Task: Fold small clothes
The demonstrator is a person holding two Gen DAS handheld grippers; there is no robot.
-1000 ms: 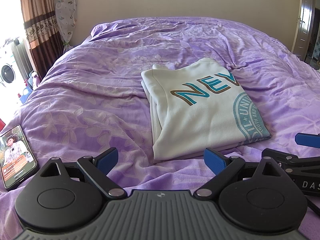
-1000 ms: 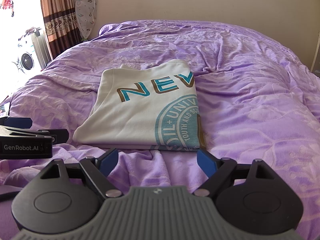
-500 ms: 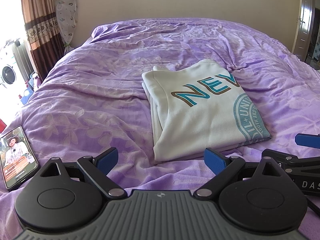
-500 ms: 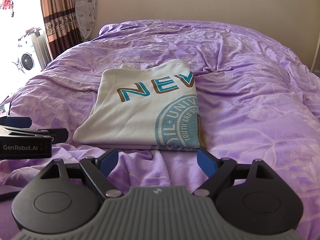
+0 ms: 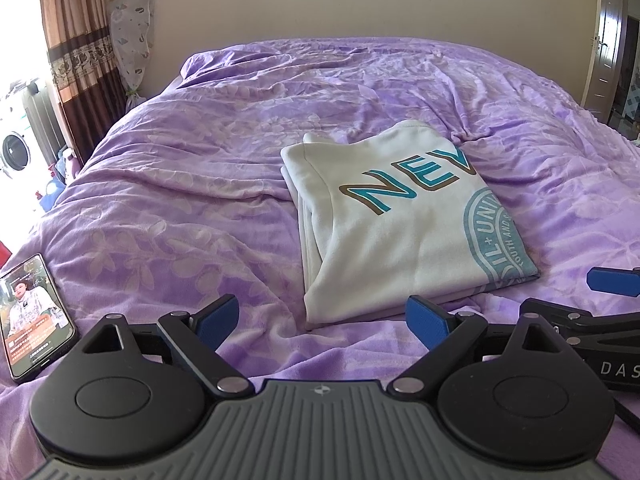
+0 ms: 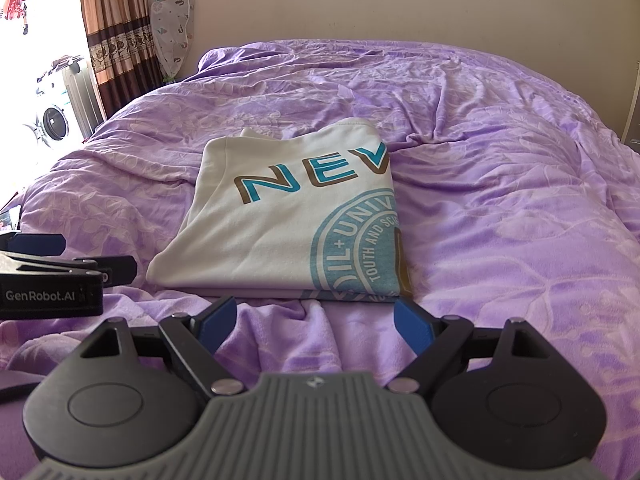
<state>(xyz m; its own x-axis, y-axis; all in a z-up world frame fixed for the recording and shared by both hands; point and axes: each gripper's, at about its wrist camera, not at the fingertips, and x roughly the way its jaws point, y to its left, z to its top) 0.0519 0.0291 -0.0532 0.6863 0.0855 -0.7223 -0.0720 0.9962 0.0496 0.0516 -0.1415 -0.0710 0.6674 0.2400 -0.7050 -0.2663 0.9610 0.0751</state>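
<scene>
A cream T-shirt [image 5: 400, 228] with teal "NEV" lettering and a round teal seal lies folded into a rectangle on the purple bedspread [image 5: 200, 184]. It also shows in the right wrist view [image 6: 288, 220]. My left gripper [image 5: 322, 316] is open and empty, resting low just in front of the shirt's near left corner. My right gripper [image 6: 316, 316] is open and empty, just in front of the shirt's near edge. The right gripper shows at the right edge of the left wrist view [image 5: 600, 304]; the left gripper shows at the left of the right wrist view [image 6: 80, 256].
A phone [image 5: 34, 316] with a lit screen lies on the bed at the near left. Curtains [image 5: 76, 52] and a washing machine [image 5: 16, 156] stand beyond the bed's left side. A door [image 5: 608, 32] is at the far right.
</scene>
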